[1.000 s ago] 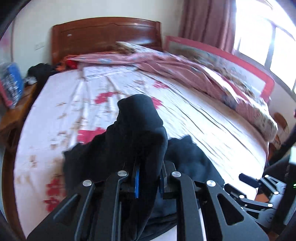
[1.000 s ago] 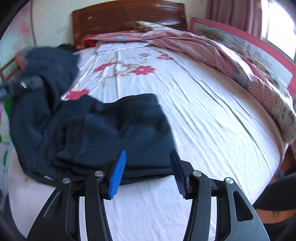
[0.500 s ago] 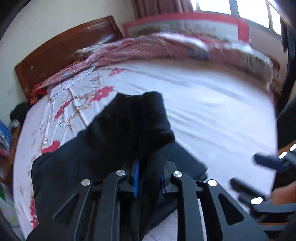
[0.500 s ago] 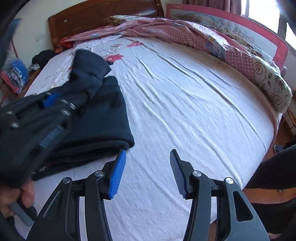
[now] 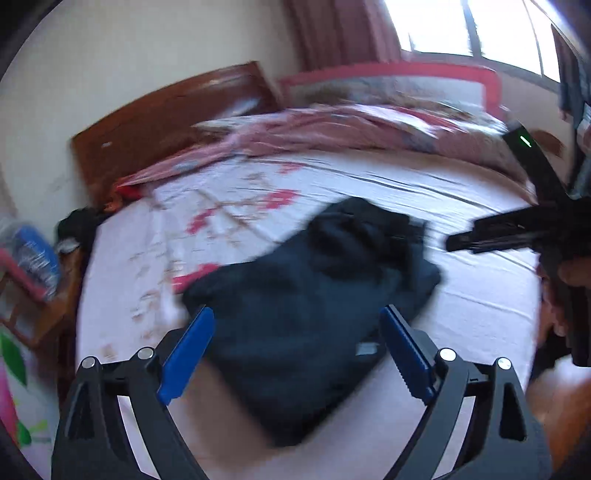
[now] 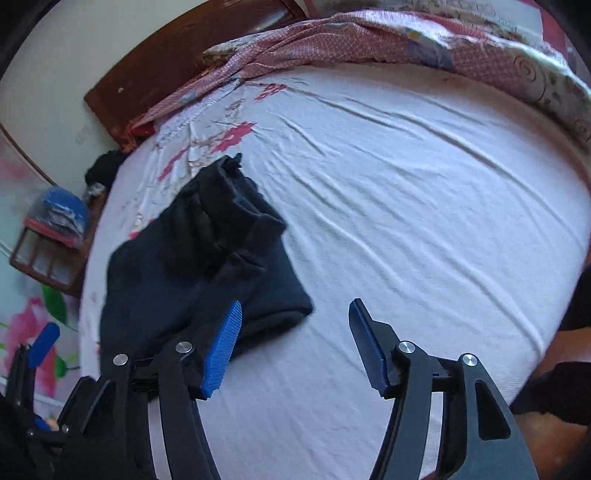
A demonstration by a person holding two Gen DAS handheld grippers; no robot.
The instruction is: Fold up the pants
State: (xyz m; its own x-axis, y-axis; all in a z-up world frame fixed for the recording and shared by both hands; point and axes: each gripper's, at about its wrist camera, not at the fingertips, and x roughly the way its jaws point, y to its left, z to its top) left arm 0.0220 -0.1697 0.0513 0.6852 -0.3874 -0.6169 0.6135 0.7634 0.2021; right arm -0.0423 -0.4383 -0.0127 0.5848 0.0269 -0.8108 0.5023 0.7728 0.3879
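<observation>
Left wrist view, blurred: left gripper [image 5: 295, 350] at the bottom of the frame, jaws wide and opening, blue pads [image 5: 186, 356] clear of the cloth, nothing pinched between them. Dark pants [image 5: 314, 295] bunched in a folded heap at the centre of the frame, lying on the white sheet [image 5: 461, 306] of the bed, one edge rumpled and raised toward the upper right. Small grey label showing on the cloth near the right pad. Right gripper [image 5: 480, 240] entering from the right edge, dark and side-on, held by a hand [image 5: 576, 273]. Wooden headboard [image 5: 166, 122] at upper left, pink quilt [image 5: 369, 125] across the top, bright window [image 5: 461, 26] at upper right

Right wrist view: right gripper [image 6: 293, 343] at the bottom centre, jaws apart and opening, only bare sheet [image 6: 406, 221] between the pads. Left pad overlapping the lower right corner of the pants [image 6: 192, 266] in the picture; contact cannot be told. Pants at centre left of the frame, folded thick, with a crumpled end pointing toward the headboard [image 6: 184, 62]. Blue pad of the left gripper [image 6: 42, 343] at the lower left edge. Red flower print on the sheet at upper left, quilt [image 6: 369, 40] along the top, bedside table [image 6: 48, 258] at the left edge
</observation>
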